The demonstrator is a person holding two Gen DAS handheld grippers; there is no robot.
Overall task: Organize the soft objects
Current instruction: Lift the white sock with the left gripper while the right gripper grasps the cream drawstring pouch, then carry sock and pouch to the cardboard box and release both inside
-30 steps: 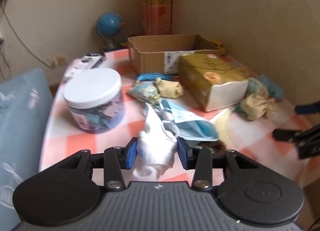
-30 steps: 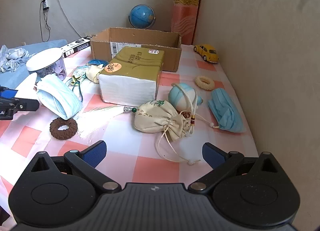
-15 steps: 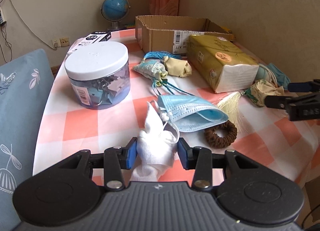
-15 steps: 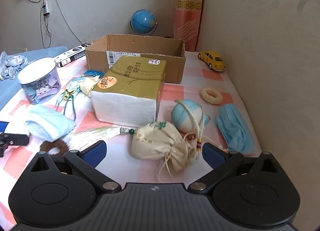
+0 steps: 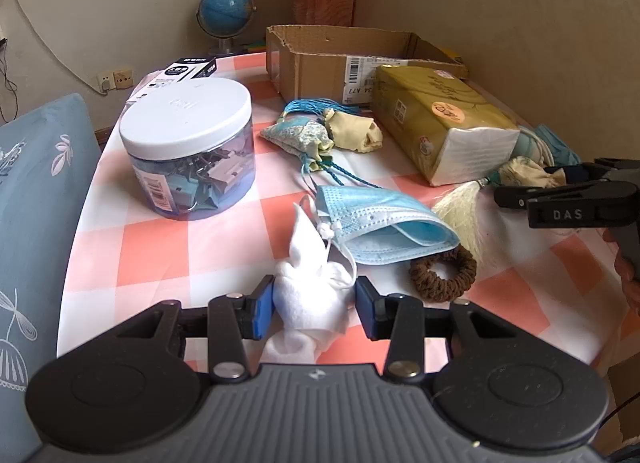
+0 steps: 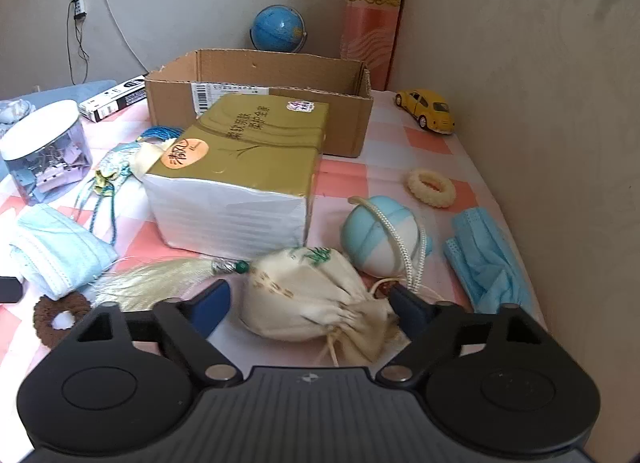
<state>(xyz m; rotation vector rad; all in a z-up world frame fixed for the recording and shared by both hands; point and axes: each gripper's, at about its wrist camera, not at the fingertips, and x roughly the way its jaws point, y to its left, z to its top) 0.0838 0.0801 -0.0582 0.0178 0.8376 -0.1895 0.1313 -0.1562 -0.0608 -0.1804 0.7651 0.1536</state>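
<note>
The left gripper (image 5: 314, 305) pinches a white sock (image 5: 308, 295) low over the checked table (image 5: 152, 247), likely bound for the cardboard box (image 5: 320, 63) at the back, while the right gripper (image 6: 308, 309) stands open astride a cream drawstring pouch (image 6: 308, 295), seemingly ready to close on it.

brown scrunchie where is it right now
In the left wrist view the brown scrunchie lies on the checked tablecloth, right of the left gripper, partly tucked under the blue face mask beside the cream tassel.

white cloth (image 5: 310, 295), light blue mask (image 5: 384, 223), orange-and-white checked tablecloth (image 5: 152, 251).
</note>
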